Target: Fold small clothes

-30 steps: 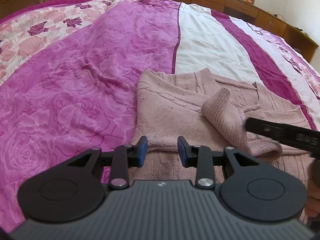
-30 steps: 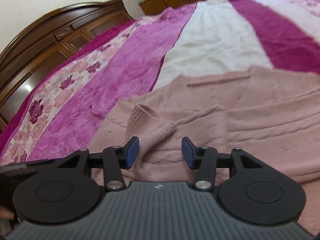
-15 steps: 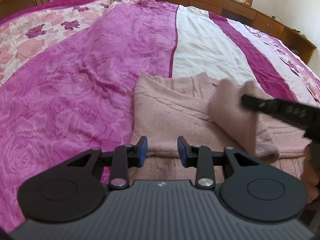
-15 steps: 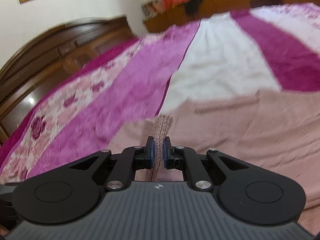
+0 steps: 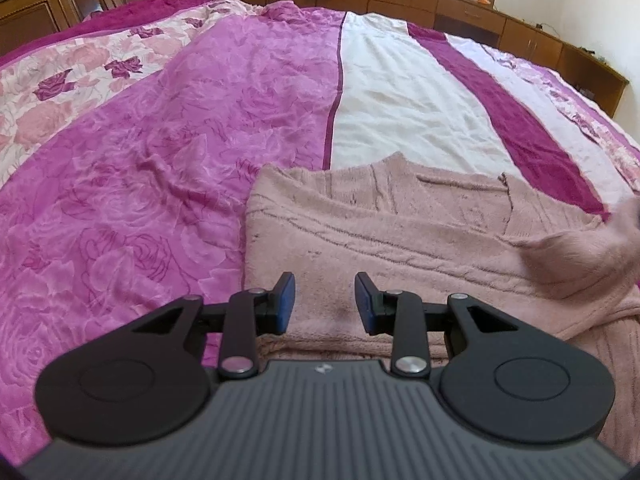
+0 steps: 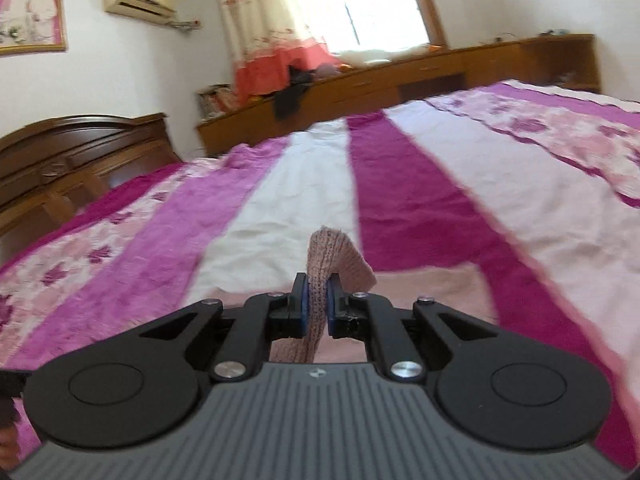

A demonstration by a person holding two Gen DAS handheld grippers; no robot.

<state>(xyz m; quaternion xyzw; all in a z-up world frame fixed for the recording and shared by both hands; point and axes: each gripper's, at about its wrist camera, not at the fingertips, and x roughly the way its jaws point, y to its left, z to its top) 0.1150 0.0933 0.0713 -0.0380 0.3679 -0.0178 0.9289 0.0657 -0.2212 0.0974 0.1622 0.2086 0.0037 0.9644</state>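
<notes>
A wooden headboard (image 6: 80,160) and low cabinets (image 6: 400,76) stand around the bed (image 5: 160,200); the pink sweater (image 5: 380,232) lies flat on its striped cover; the left tool (image 5: 325,302) is wide open above the sweater's edge, holding nothing; the right tool (image 6: 316,306) is closed on the lifted sleeve cuff (image 6: 332,248).

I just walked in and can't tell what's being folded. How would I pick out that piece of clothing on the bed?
Start with the big bed covered by a bedspread striped in magenta, white and rose print. Near its front edge lies a dusty pink knitted sweater, spread flat across the stripes. It is the only plain, fuzzy knit there, and the right gripper pinches its ribbed sleeve cuff.
</notes>
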